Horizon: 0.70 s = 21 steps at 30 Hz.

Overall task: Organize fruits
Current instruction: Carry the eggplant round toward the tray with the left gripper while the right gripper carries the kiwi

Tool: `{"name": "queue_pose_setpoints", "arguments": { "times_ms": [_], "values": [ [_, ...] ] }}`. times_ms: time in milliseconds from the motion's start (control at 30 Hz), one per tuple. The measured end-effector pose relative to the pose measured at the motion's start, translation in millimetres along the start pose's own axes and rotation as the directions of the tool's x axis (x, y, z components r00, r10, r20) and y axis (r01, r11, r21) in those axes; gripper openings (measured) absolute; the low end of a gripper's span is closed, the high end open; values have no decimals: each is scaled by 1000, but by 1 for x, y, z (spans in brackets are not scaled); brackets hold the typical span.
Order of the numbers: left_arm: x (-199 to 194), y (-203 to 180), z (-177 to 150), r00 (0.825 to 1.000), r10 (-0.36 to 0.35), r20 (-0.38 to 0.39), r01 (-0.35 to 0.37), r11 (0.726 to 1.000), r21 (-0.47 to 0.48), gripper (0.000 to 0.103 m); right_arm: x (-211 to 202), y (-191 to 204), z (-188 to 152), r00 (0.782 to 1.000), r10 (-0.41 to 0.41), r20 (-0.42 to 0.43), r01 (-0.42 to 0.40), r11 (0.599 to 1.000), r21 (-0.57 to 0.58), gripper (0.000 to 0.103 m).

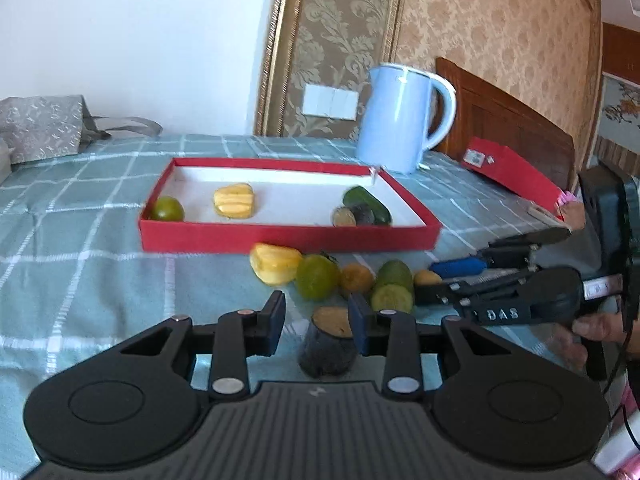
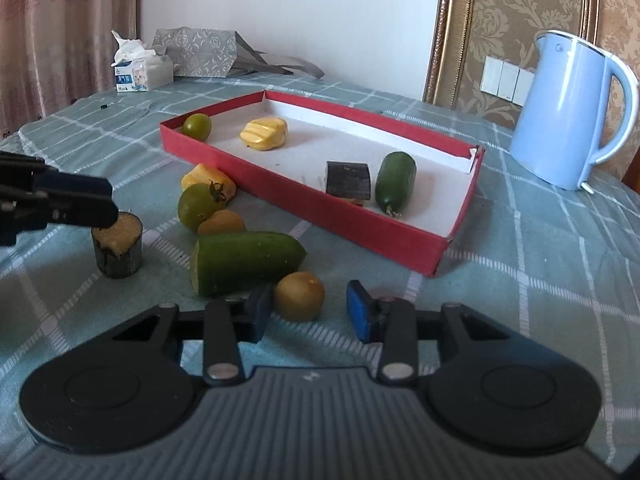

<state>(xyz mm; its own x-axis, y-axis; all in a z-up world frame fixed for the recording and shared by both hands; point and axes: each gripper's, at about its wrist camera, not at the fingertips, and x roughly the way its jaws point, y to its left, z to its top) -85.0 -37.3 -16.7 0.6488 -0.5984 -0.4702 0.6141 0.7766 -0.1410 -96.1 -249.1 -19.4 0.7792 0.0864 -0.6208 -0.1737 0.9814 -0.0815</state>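
A red tray [image 1: 280, 236] [image 2: 304, 204] holds a green tomato [image 1: 167, 209], a yellow fruit piece [image 1: 234, 200], a dark cane piece [image 2: 347, 182] and a cucumber [image 2: 395, 182]. In front of it on the cloth lie a yellow piece [image 1: 275, 263], a green tomato [image 1: 317, 277], a small yellow tomato [image 1: 356, 278], a cut cucumber [image 2: 244, 262] and another yellow tomato [image 2: 300, 295]. My left gripper [image 1: 317, 322] is open around an upright dark cane stub [image 1: 329, 342] [image 2: 117, 246]. My right gripper [image 2: 307, 313] is open, with the yellow tomato between its fingers.
A light blue kettle [image 1: 404, 116] [image 2: 572, 112] stands behind the tray. A red box lid [image 1: 512, 170] lies at the right. A tissue box [image 2: 140, 70] and a grey bag [image 2: 200, 54] sit at the far left. The cloth is teal plaid.
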Motion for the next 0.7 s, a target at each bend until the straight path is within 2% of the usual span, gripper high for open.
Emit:
{"name": "queue_pose_setpoints", "arguments": {
  "times_ms": [333,700],
  "values": [
    [1,-18,-9,1000,6,13,-7,998,70,34,0,0,2,1000,-3,-5,3,1000,-6,38],
    [5,-19,-10,1000,13,5,-13,996,85,38,-5,3,2,1000,16,17,-15,999,-29,38]
  ]
}}
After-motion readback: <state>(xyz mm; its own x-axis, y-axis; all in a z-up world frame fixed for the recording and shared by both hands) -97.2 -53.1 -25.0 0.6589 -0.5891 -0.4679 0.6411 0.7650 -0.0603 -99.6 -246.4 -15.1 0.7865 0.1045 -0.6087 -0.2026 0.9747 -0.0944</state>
